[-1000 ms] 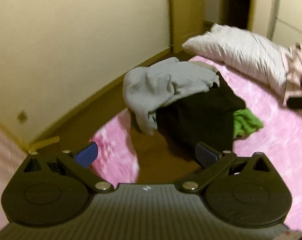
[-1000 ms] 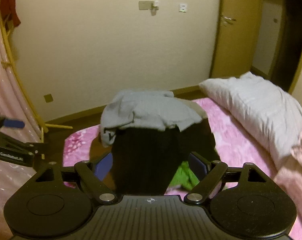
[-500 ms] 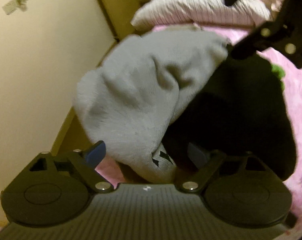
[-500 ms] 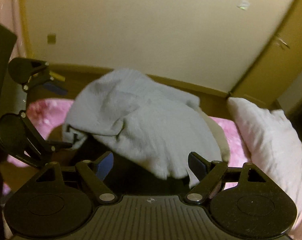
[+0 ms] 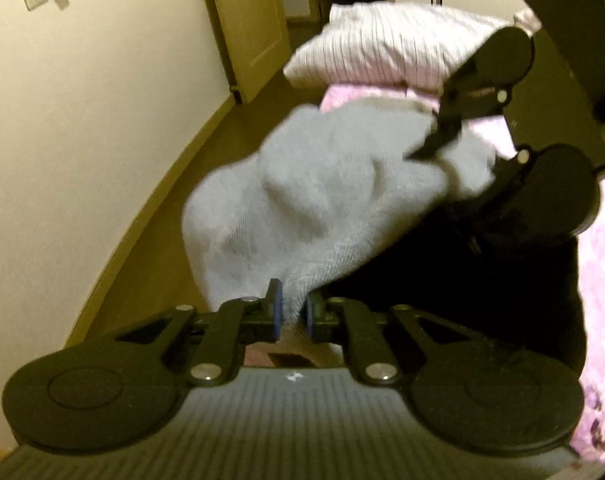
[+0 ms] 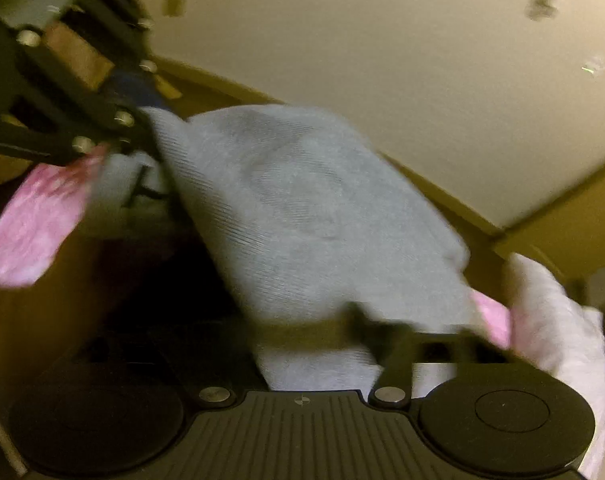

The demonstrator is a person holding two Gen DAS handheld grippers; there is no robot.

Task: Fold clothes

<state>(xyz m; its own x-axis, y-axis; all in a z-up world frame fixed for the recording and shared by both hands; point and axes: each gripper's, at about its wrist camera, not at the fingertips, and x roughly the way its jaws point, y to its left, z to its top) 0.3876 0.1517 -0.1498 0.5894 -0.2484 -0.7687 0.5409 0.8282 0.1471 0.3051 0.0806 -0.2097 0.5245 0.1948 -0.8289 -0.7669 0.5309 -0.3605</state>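
A grey knit garment (image 5: 322, 200) lies heaped over a black garment (image 5: 442, 280) on the pink bed. My left gripper (image 5: 292, 314) is closing, its blue pads pinching the grey garment's near edge. In the right wrist view the grey garment (image 6: 302, 208) fills the middle, with the black garment (image 6: 162, 280) dark below left. My right gripper (image 6: 302, 328) is closing too, blurred, with grey cloth bunched between its fingers. The left wrist view shows the right gripper (image 5: 462, 156) at the cloth's far side. The left gripper (image 6: 142, 120) holds the garment's other end at upper left.
A striped white pillow (image 5: 382, 52) lies behind the clothes on the pink bed cover (image 5: 598, 280). A cream wall, a closed door (image 5: 246, 28) and brown wood floor (image 5: 154, 248) lie left of the bed. The pillow (image 6: 550, 312) sits at lower right in the right wrist view.
Both grippers came down from above the bed onto the grey garment and went from wide open to closed on it. Each view has rolled and tilted further down.
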